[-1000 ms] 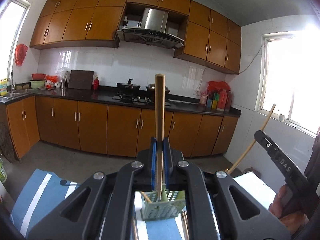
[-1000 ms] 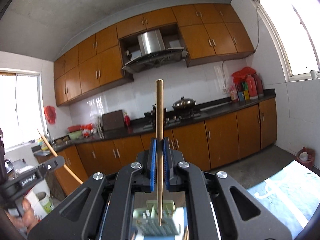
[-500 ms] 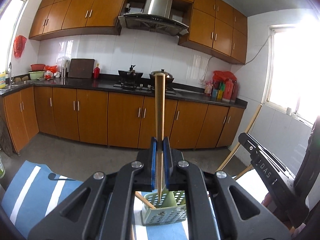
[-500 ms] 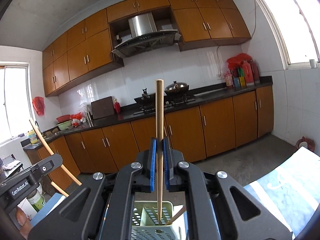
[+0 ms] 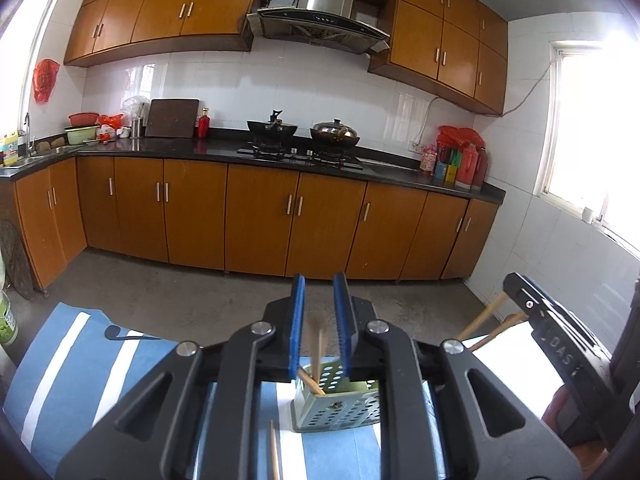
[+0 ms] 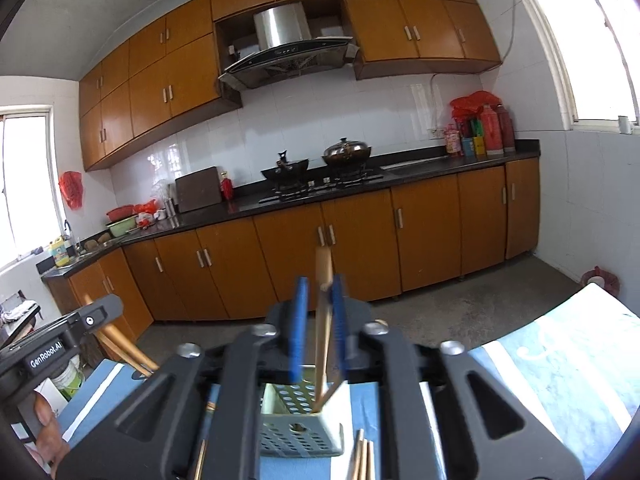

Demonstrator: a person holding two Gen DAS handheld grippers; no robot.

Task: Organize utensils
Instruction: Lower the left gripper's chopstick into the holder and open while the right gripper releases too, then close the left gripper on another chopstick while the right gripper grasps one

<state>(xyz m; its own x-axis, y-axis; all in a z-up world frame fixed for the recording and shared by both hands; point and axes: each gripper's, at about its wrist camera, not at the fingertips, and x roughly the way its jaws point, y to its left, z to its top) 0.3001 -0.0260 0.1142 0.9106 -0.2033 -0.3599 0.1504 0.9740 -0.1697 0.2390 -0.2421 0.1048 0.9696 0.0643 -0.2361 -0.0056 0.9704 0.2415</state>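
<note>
both sets of jaws were clamped on upright wooden chopsticks half a second ago; now both stand apart and the sticks are dropping, blurred, into the pale green perforated plastic utensil basket. the left gripper hangs just above the basket, and its thin light-wood chopstick has slid down between the blue pads, its lower end already inside the basket beside another stick that leans there. the right gripper is likewise released over the same basket, with its own wooden chopstick tilted against the right pad and its tip down in the basket's near corner. the step in hand looks like the release of a pair into the holder. more loose chopsticks lie on the blue and white striped cloth covering the worktop, just beside the basket, and 1 lies in front of it in the left view. next, i judge, each gripper should lift clear, drop low to a lying stick and close on its mid-length.
</note>
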